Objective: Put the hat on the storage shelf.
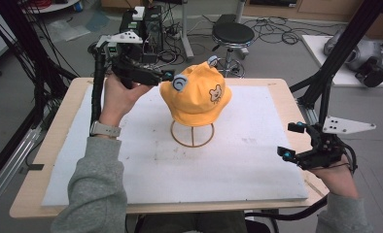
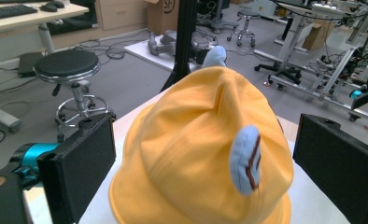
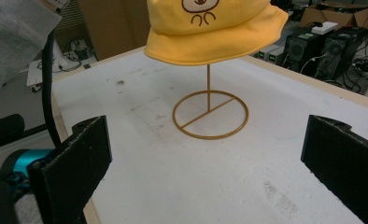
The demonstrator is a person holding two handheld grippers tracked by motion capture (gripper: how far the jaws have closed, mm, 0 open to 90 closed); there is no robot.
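Note:
A yellow bucket hat [image 1: 194, 97] with two blue ears and a stitched bear face sits on a gold wire stand [image 1: 192, 136] at the middle of the table. My left gripper [image 1: 163, 76] is at the hat's left side, level with the crown, next to one blue ear [image 1: 181, 82]. In the left gripper view the hat [image 2: 191, 154] lies ahead between the open jaws of that gripper [image 2: 205, 135], with a gap on each side. My right gripper [image 1: 293, 141] rests open near the table's right edge. In the right gripper view that gripper [image 3: 205, 140] faces the stand [image 3: 210, 114] and the hat [image 3: 215, 32], holding nothing.
A white foam board [image 1: 257, 165] covers the wooden table [image 1: 34, 194]. Beyond the far edge stand a black stool [image 1: 232, 35] and computer towers [image 1: 143, 26] with cables. A black frame post [image 1: 338, 53] rises at the right corner.

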